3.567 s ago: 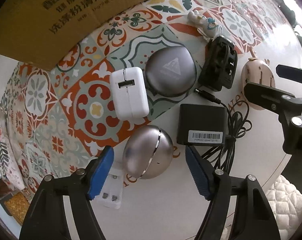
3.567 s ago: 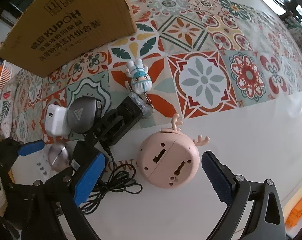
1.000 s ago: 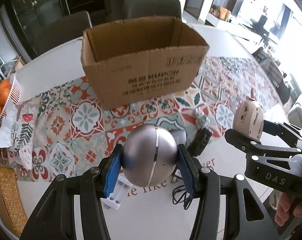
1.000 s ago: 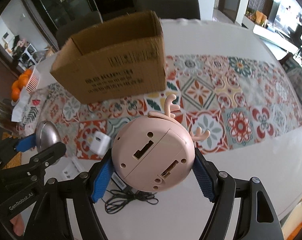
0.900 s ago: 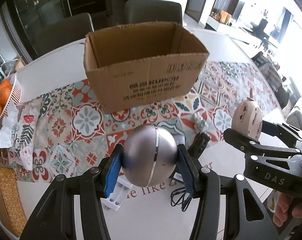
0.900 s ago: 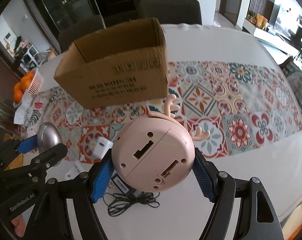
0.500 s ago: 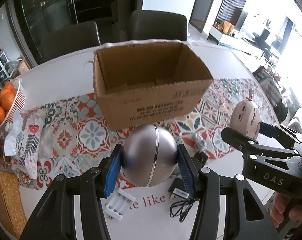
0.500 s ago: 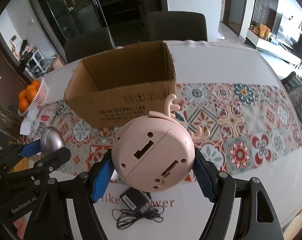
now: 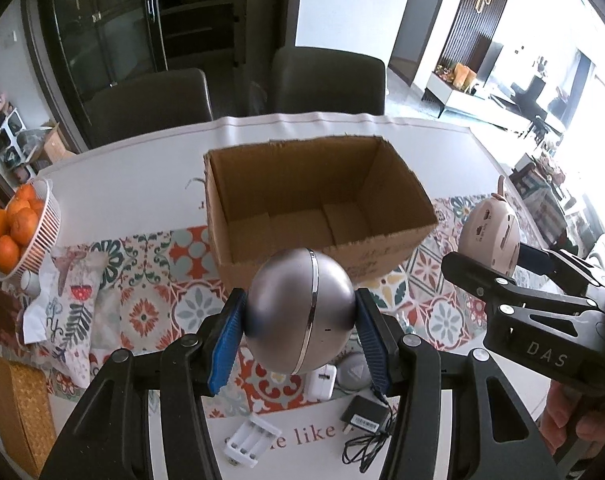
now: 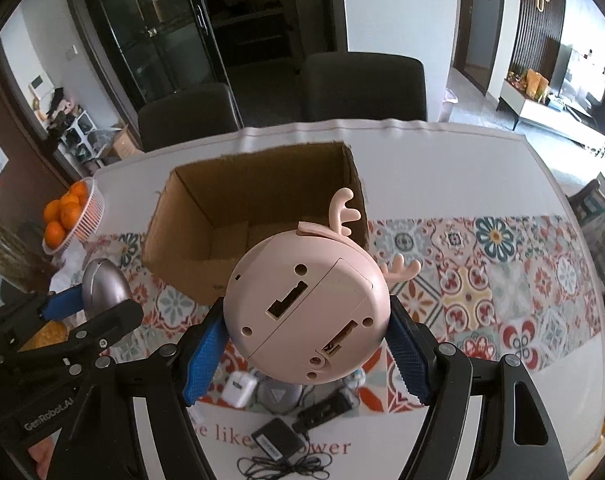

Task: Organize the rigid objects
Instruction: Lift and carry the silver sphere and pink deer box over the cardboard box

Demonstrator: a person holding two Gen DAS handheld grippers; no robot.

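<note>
Dining table (image 9: 142, 168) with tiled runner | left gripper (image 9: 298, 332) clenched on silver ball (image 9: 298, 312), right gripper (image 10: 306, 340) grasping pink antlered toy (image 10: 306, 312), both above table, short of open cardboard box (image 9: 318, 204) | step: carrying | next: reach over rim, lower, release

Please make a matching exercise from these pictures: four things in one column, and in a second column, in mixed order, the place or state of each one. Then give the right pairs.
Things:
1. silver ball
2. pink antlered gadget
3. cardboard box
4. oranges

Places or states:
A. in a white basket at the table's left edge
B. held in the left gripper
C. open on top, nothing seen inside
D. held in the right gripper, underside towards the camera

Pairs: 1-B, 2-D, 3-C, 4-A
</note>
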